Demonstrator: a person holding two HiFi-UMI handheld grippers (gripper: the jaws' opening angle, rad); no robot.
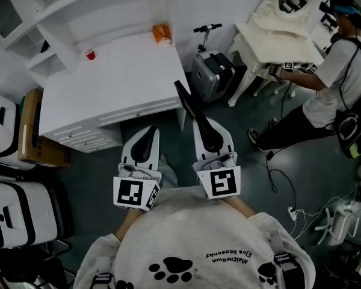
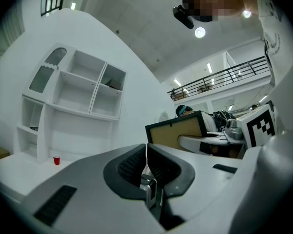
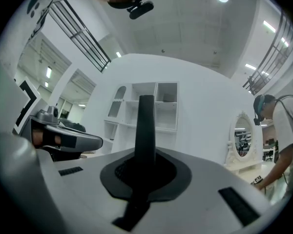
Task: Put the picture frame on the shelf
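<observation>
Frame [image 1: 186,101]: dark, seen edge-on, gripped at its lower edge by the right gripper [image 1: 203,128], whose jaws are closed tight on it. It points toward 11 o'clock, in the air just off the desk's [image 1: 120,77] near corner.
Left gripper [image 1: 149,134]: jaws together, nothing between them, at 9 o'clock of the right one.
Shelf [image 1: 45,59]: at 11 o'clock, across the desk, well apart from the frame.
Status: pickup done; approach, placing and release judged outstanding.

We see a red cup [image 1: 90,54] and an orange object [image 1: 161,34] on the white desk [image 1: 120,83], a grey suitcase [image 1: 210,77] beside it, and another person [image 1: 340,65] at the dressing table [image 1: 271,38].
</observation>
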